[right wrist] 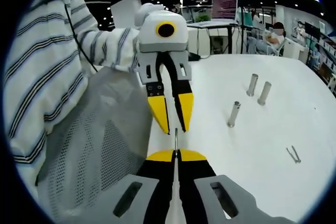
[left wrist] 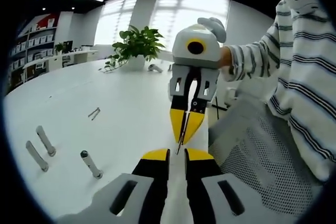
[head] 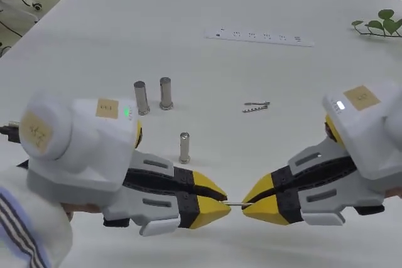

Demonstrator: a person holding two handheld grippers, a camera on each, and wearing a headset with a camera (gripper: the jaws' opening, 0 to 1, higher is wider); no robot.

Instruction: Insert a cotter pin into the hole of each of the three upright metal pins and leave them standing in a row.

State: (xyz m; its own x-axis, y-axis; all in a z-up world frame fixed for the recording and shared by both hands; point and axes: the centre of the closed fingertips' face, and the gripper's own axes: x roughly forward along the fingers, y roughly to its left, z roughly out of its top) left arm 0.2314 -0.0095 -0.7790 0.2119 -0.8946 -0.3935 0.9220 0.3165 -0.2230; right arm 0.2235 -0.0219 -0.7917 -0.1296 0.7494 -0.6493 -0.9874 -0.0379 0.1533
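Observation:
Three upright metal pins stand on the white table: two side by side (head: 141,97) (head: 166,93) and a shorter one (head: 184,147) nearer me. My right gripper (head: 246,205) is shut on a thin cotter pin (head: 235,204) that points at my left gripper (head: 226,204). The left gripper's jaws are open, and the pin's free end lies at their tips. In the right gripper view the cotter pin (right wrist: 176,137) sticks out of my shut jaws toward the left gripper (right wrist: 175,128). The left gripper view has the right gripper (left wrist: 181,139) coming in from above.
Loose cotter pins (head: 256,107) lie to the right of the metal pins. A white power strip (head: 259,36) lies further back, and a plant (head: 380,23) sits at the far right. A person's striped sleeve (left wrist: 294,77) and a mesh chair (right wrist: 94,145) are at the table's near edge.

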